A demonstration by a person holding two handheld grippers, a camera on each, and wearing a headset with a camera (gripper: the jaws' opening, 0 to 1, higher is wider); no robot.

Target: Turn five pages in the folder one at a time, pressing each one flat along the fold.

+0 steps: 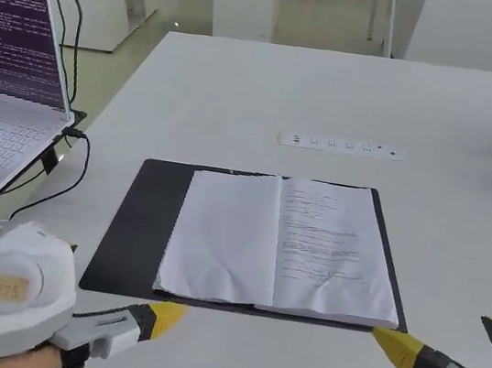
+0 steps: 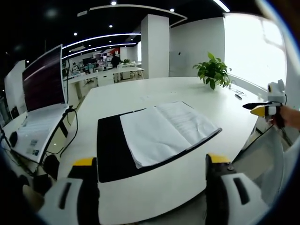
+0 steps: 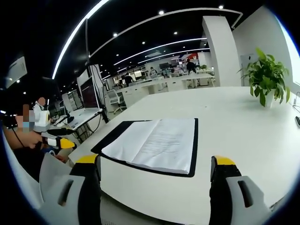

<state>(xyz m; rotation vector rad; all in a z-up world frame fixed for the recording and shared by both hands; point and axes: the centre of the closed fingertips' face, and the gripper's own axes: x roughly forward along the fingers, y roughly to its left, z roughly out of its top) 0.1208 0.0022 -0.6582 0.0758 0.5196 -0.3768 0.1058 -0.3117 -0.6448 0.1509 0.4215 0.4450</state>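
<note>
- A black folder [image 1: 143, 224] is seen lying spread flat on the white desk [image 1: 333, 95], in front of the person and squarely between the two tongs.
- A blank white sheet [image 1: 224, 236], marked by creases near its lower edge, is laid over the folder's left half, with a strip of black cover left bare beside it.
- A stack of printed pages [image 1: 334, 248] is carried on the right half, and the two sides meet at the fold in the middle.
- The left tongs [image 2: 151, 160] are held released, with the yellow-tipped jaws spread wide and nothing gripped. They are kept near the folder's near left corner, apart from it.
- The right tongs [image 3: 155, 159] are likewise released, with jaws wide apart and nothing between them. They are held off the folder's near right corner without touching it.
- A white power strip [image 1: 340, 145] is placed on the desk just beyond the folder's far edge.
- A laptop [image 1: 5, 92] with a lit purple screen is set at the desk's left side, with black cables trailing from it.
- A potted plant [image 2: 213, 70] is stood at the far end of the desk.
</note>
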